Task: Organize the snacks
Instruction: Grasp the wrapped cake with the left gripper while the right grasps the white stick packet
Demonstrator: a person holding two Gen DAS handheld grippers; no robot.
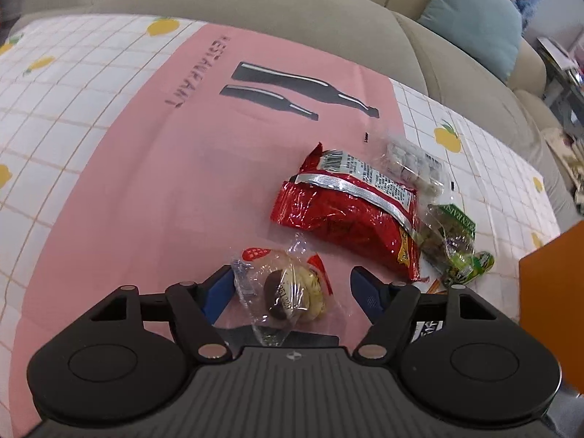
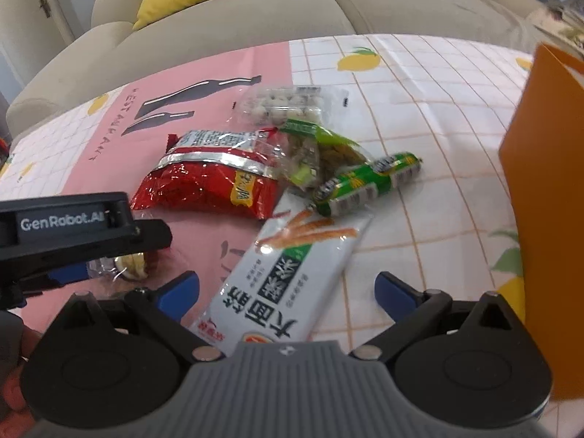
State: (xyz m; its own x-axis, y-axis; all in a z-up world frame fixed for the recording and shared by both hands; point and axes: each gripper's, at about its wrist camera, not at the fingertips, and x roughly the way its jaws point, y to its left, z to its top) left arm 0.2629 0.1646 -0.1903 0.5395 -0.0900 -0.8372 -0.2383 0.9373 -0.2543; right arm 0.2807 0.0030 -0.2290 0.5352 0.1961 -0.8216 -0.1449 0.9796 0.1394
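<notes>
Snack packets lie on a pink mat. My left gripper is open, with a clear-wrapped pastry packet between its blue fingers, touching neither. Beyond it lie a red foil bag, a clear bag of pale candies and a green-labelled bag. My right gripper is open around a long white and green snack packet. The red bag, the candy bag, the green bag and a green sausage stick lie ahead of it.
An orange box wall stands at the right, also in the left wrist view. The table has a white lemon-print cloth. A beige sofa with yellow and teal cushions runs behind. The left gripper body is at the right view's left.
</notes>
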